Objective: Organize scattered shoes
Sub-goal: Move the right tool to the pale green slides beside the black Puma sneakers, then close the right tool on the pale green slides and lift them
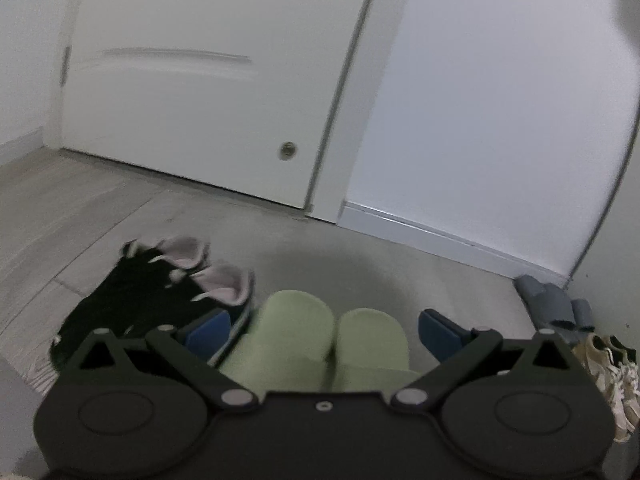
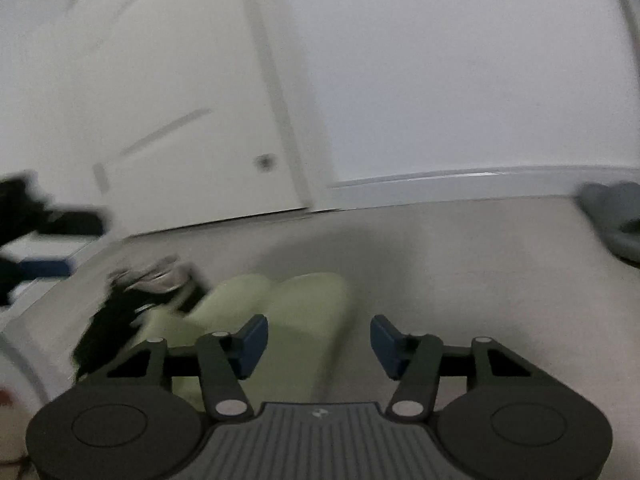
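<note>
1. The left gripper (image 1: 320, 330) is angled down toward the floor (image 1: 380, 264), jaws spread wide, blue pads clear of everything.
2. Right between those open jaws sits the pair of green slippers (image 1: 332, 336), toes pointing away toward the white door (image 1: 208, 92); neither pad touches them.
3. Just left of the green slippers, the black sneakers (image 1: 160, 288) with pale linings lie side by side, the near one passing behind the left pad.
4. Well to the right of the green slippers, against the wall, are grey slippers (image 1: 548, 300), and nearer, a beige pair of shoes (image 1: 612, 368).
5. Over to the right gripper (image 2: 319, 344): tilted downward too, picture smeared, jaws apart with nothing gripped.
6. From here the green slippers (image 2: 280, 312) lie ahead and left, the left pad overlapping them; whether it touches cannot be told.
7. The left gripper's blurred tips (image 2: 44, 240) show well left of the green slippers.
</note>
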Demonstrator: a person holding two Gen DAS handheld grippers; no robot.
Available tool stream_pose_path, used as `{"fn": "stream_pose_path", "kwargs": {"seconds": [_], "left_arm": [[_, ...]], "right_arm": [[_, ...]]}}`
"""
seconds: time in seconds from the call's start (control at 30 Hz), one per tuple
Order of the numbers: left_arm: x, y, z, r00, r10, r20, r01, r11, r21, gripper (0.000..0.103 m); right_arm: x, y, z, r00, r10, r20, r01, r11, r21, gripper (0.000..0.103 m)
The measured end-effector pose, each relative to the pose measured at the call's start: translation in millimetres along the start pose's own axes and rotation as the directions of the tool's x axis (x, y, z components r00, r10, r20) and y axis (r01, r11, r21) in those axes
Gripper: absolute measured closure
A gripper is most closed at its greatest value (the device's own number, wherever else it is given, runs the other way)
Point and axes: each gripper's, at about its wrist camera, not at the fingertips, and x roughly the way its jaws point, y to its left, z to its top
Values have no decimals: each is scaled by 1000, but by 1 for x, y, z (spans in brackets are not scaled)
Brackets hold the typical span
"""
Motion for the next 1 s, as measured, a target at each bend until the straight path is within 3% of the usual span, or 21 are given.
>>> {"fn": "stream_pose_path", "kwargs": {"seconds": [0.17, 0.27, 0.4, 0.53, 0.73, 1.0], "left_arm": [[0, 17, 0, 1000, 9, 12, -9, 999, -44, 1], [-3, 24, 0, 1000, 10, 15, -9, 998, -58, 1], [-3, 34, 0, 1000, 19, 13, -18, 996, -84, 1], [0, 40, 1, 1000, 2, 10, -1, 994, -109, 1], [2, 36, -1, 1000, -7, -4, 7, 996, -86, 1], [5, 46, 0, 1000, -10, -11, 8, 990, -138, 1]], "right_arm": [[5, 48, -23, 990, 129, -63, -136, 981, -136, 46], [16, 75, -42, 981, 157, -110, -176, 965, -192, 46], [29, 89, -54, 982, 135, -135, -160, 969, -191, 46], [32, 90, -49, 990, 101, -94, -115, 982, -150, 46], [36, 77, -50, 991, 52, -122, -65, 992, -108, 46], [53, 87, -54, 993, 51, -102, -63, 991, -117, 44]]}}
